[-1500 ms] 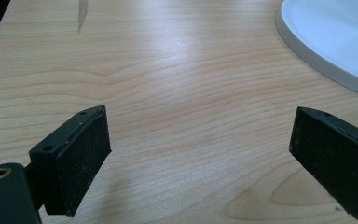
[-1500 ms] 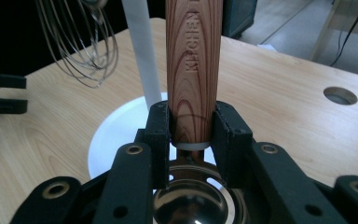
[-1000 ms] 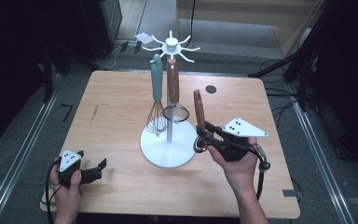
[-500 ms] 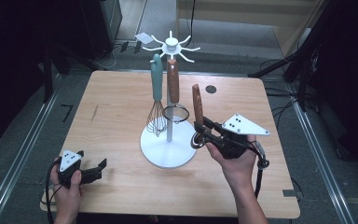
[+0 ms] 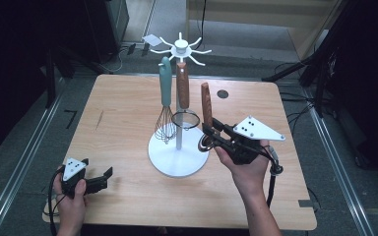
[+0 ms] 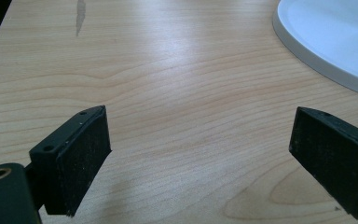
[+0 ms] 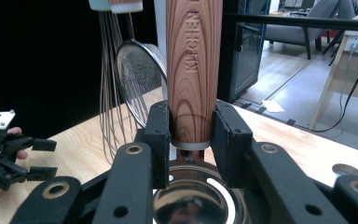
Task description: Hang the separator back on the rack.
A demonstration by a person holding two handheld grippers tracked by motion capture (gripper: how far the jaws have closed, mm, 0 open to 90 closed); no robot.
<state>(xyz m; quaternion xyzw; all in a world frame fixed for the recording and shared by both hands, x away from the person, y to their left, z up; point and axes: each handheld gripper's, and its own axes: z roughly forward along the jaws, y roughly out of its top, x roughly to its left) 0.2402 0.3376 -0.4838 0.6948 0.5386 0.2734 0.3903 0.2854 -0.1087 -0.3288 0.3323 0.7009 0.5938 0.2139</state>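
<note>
1. Right gripper (image 5: 210, 132) sits just right of the white utensil stand (image 5: 178, 156), its jaws clamped on the lower end of a wood-grain handle (image 5: 206, 104) that stands nearly upright.
2. In the right gripper view the handle (image 7: 194, 65) is squeezed between both black pads, with a shiny metal bowl-shaped head (image 7: 193, 198) just below the jaws; which utensil it is cannot be told.
3. Left gripper (image 5: 103, 180) rests low near the bench's (image 5: 123, 98) front left corner, held in the person's left hand (image 5: 69, 201), well apart from the stand.
4. In the left gripper view its jaws are wide apart with bare bench (image 6: 177, 93) between them and the stand's base edge (image 6: 326, 42) at top right.
5. A teal-handled whisk (image 5: 165, 103) and a wood-handled mesh strainer (image 5: 184, 101) hang from the stand's top hooks, side by side.
</note>
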